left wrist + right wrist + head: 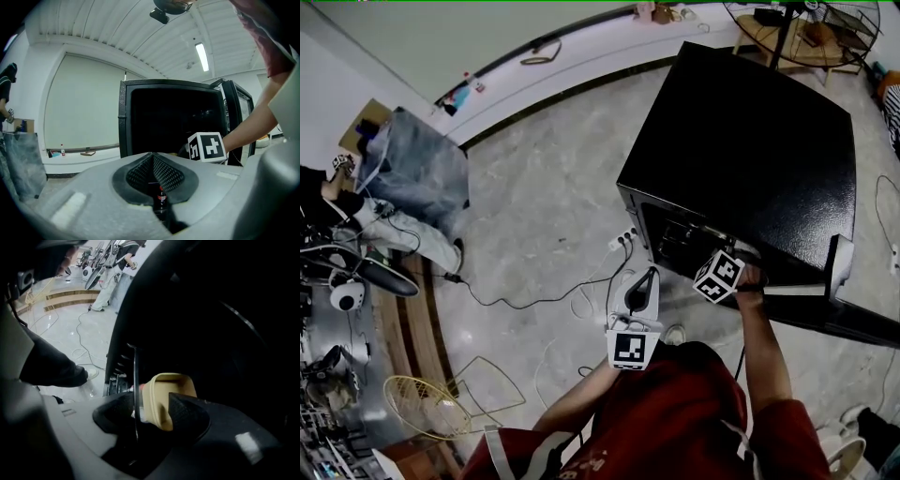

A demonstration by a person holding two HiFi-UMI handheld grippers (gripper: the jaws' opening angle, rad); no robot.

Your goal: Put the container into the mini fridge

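The black mini fridge stands on the floor with its door swung open to the right. My right gripper reaches inside its dark cavity; in the head view only its marker cube shows at the opening. A beige container lies tilted between the open jaws, beside a wire shelf rod. Whether a pad touches it I cannot tell. My left gripper hangs shut just outside the fridge, pointing at the fridge's front, with nothing held.
Cables and a power strip lie on the floor left of the fridge. A person stands at the far left beside a grey bag. A wire fan guard lies at lower left.
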